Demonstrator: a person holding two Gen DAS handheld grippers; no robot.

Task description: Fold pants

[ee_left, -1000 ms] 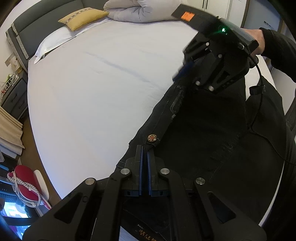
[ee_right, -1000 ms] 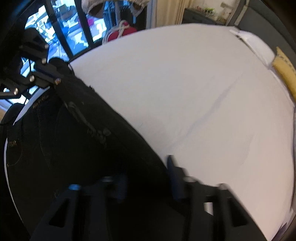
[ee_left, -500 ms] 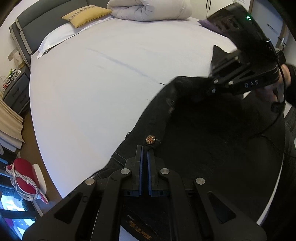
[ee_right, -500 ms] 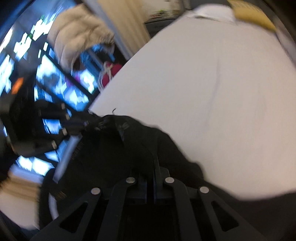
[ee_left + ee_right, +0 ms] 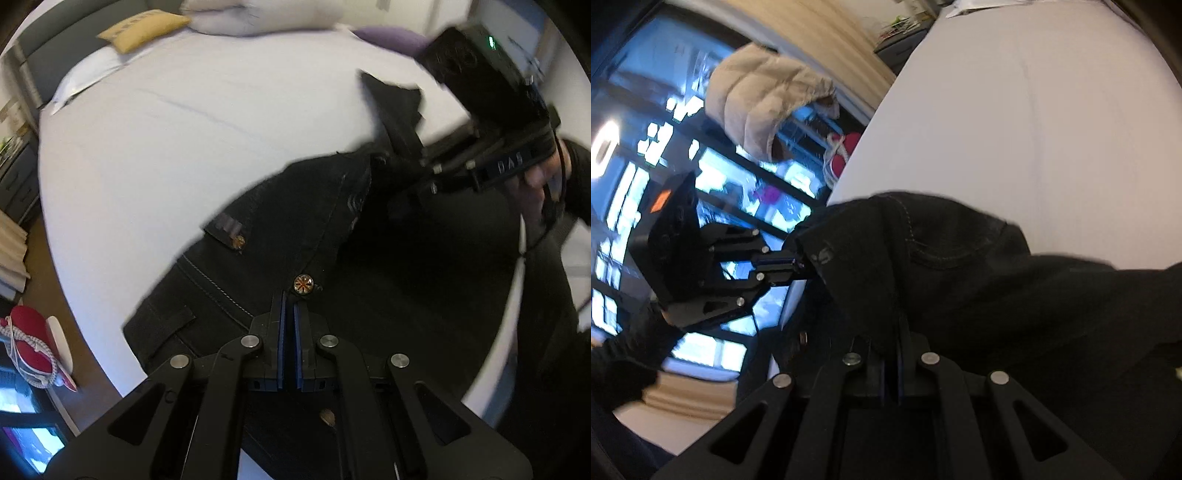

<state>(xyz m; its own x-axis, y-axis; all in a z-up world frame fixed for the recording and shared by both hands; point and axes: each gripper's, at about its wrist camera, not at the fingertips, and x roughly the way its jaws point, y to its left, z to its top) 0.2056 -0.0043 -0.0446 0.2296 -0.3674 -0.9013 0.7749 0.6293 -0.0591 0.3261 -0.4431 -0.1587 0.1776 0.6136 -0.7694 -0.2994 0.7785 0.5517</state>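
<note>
Both hand-held grippers angle down over the bed (image 5: 155, 155). The left hand-held gripper (image 5: 287, 295) clamps the pants (image 5: 280, 229) beside their button (image 5: 303, 283); the right hand-held gripper (image 5: 892, 332) pinches the waistband (lifted above the bed).

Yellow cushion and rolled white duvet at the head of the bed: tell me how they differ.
The yellow cushion is mustard yellow; the rolled white duvet is pale white. The yellow cushion is small, flat and has a patterned band; the rolled white duvet is far bulkier, puffy and plain. The yellow cushion lies on a white pillow; the rolled white duvet lies beside it on the sheet. Both are clear of the black pants.
</note>
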